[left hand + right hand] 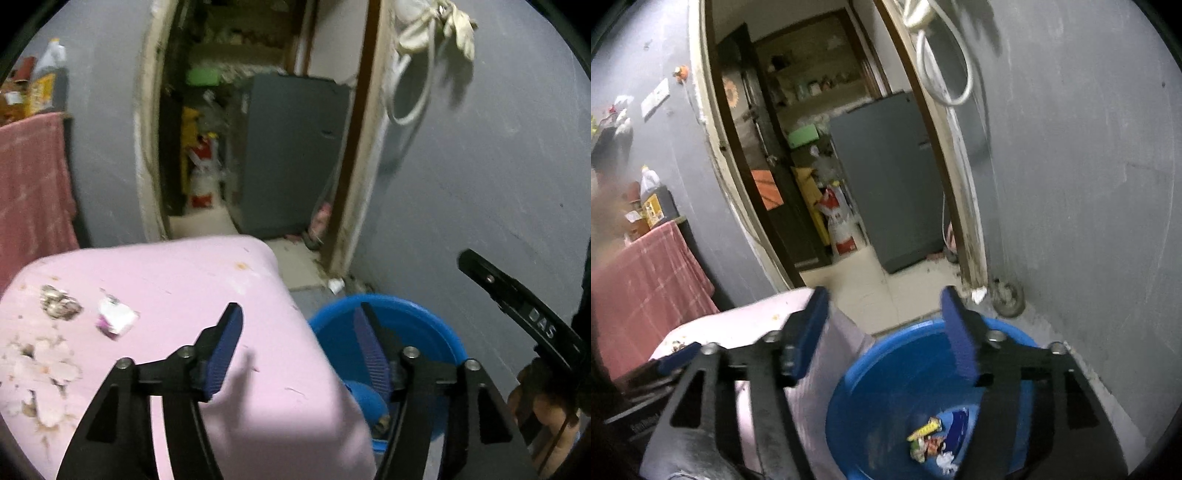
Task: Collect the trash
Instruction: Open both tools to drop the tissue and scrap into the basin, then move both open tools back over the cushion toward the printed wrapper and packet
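My left gripper is open with nothing between its blue pads, and it hangs over the corner of a pink-covered table and a blue bucket. On the pink cover lie a crumpled white and purple wrapper, a brownish crumpled scrap and pale tissue bits. My right gripper is open and empty above the blue bucket. In the bucket's bottom lie colourful wrappers. The pink table stands to the bucket's left.
Behind the bucket, an open doorway leads to a room with a grey fridge. A red cloth drapes a shelf with bottles on the left. A white scrap lies on the floor by the door frame. Grey wall on the right.
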`<state>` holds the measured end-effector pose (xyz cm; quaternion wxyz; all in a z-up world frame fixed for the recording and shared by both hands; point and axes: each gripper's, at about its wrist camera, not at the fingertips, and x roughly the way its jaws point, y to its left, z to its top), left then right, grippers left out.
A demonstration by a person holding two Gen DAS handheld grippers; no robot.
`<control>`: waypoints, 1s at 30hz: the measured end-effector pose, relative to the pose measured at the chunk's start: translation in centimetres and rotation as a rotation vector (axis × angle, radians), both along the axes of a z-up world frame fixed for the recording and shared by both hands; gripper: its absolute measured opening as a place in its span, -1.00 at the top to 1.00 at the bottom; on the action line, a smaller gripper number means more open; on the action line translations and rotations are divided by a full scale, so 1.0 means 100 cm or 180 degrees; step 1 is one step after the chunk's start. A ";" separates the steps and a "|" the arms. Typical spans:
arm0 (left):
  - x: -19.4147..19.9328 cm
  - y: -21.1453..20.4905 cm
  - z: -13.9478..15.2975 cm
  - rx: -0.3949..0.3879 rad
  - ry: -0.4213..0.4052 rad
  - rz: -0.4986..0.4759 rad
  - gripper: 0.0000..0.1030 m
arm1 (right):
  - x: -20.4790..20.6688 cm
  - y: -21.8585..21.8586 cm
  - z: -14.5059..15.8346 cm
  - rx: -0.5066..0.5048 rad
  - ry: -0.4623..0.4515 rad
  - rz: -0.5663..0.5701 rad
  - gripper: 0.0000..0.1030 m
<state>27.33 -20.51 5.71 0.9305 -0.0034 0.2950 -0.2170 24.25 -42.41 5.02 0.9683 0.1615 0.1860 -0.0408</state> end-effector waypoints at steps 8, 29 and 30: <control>-0.014 0.035 0.022 -0.0054 -0.0392 0.0468 -0.83 | -0.012 0.017 0.013 -0.0082 -0.0380 0.0037 -0.94; -0.055 0.127 0.050 -0.0153 -0.1157 0.1088 -0.93 | -0.037 0.106 0.046 -0.0517 -0.1227 0.0437 -1.00; -0.057 0.130 0.050 -0.0153 -0.1178 0.1093 -0.93 | -0.038 0.113 0.047 -0.0563 -0.1261 0.0469 -1.00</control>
